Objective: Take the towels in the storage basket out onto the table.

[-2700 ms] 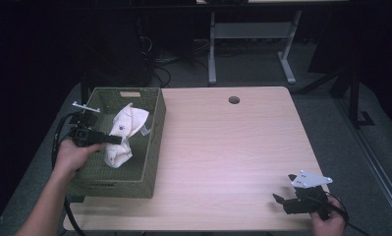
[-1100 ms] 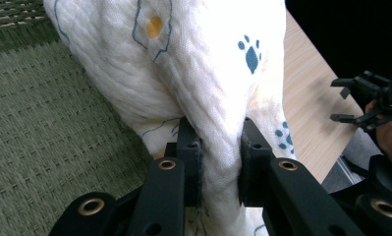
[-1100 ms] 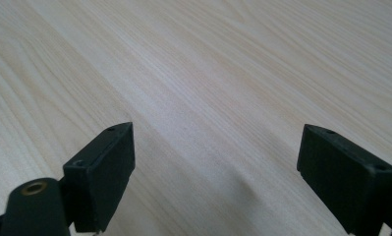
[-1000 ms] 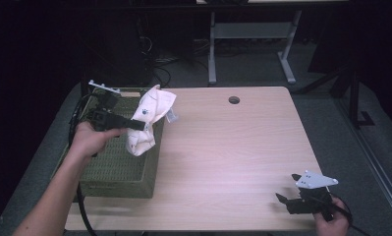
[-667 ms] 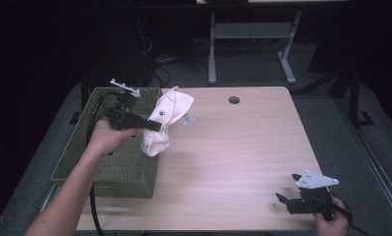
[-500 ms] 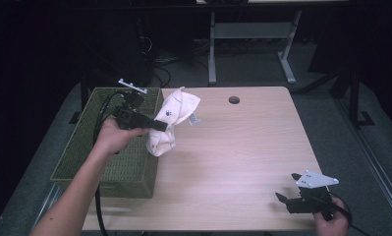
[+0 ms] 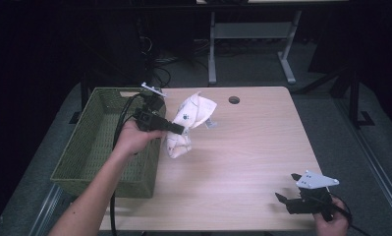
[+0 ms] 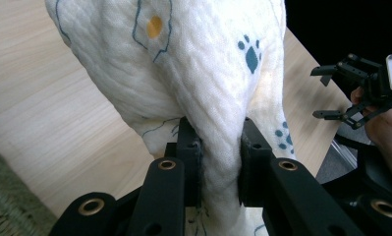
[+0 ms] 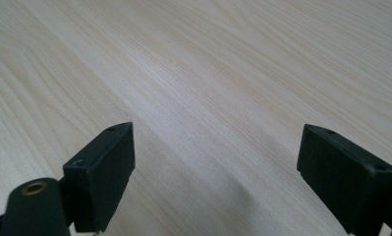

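The left gripper (image 7: 182, 131), clamped on the white cloth (image 7: 191, 123), had carried it rightward out of the green basket (image 7: 100, 147) to upper centre-left, above the table (image 7: 252, 147). The right gripper (image 7: 287, 189) remained released at lower right.

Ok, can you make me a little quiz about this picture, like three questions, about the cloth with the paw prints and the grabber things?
1. True or false: the left gripper is shut on the cloth.
2. Where does the cloth hang? A) deep inside the green basket B) over the wooden table, just beside the basket C) on the floor
3. Fill in: the jaws of the right gripper are ____, with nothing between them.

Key: 1 true; 2 B; 3 open.
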Demonstrator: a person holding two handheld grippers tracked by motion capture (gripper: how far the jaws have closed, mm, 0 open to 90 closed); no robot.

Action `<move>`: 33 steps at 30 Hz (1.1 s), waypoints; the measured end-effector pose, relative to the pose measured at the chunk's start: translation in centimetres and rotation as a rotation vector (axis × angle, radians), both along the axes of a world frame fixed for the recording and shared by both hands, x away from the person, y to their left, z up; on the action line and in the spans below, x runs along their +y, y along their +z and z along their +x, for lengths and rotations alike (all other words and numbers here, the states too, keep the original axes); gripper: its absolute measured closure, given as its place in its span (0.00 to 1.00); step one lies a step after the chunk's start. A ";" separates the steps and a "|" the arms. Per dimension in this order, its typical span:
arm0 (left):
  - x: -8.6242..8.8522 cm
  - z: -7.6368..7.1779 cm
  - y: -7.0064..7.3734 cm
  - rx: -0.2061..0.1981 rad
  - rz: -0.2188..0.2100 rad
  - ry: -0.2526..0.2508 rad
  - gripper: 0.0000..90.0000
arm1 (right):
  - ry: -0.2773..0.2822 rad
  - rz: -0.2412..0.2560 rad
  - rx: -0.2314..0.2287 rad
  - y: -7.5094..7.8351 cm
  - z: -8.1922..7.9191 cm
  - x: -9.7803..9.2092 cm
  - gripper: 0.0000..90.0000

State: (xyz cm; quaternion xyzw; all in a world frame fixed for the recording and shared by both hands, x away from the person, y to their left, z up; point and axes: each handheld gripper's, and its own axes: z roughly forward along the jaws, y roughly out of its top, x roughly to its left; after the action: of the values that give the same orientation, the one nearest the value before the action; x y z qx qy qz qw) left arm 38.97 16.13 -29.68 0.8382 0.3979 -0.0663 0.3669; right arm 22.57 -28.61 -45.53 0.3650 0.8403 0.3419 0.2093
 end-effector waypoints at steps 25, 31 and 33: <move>-5.2 1.3 -2.3 0.027 0.026 -0.062 0.84 | -0.013 0.017 -0.009 0.0 -0.1 -0.2 0.16; -6.6 1.4 -2.6 0.030 0.015 -0.080 0.84 | -0.028 0.026 -0.013 0.0 -0.2 -0.3 0.16; -7.1 1.6 -2.9 0.037 0.017 -0.080 0.84 | -0.029 0.032 -0.010 0.0 -0.2 -0.4 0.16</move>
State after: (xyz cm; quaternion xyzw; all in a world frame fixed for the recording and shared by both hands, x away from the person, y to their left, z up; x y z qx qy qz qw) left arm 40.57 9.00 -32.60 0.8553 0.3711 -0.0929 0.3494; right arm 22.38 -28.96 -45.53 0.3786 0.8283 0.3541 0.2126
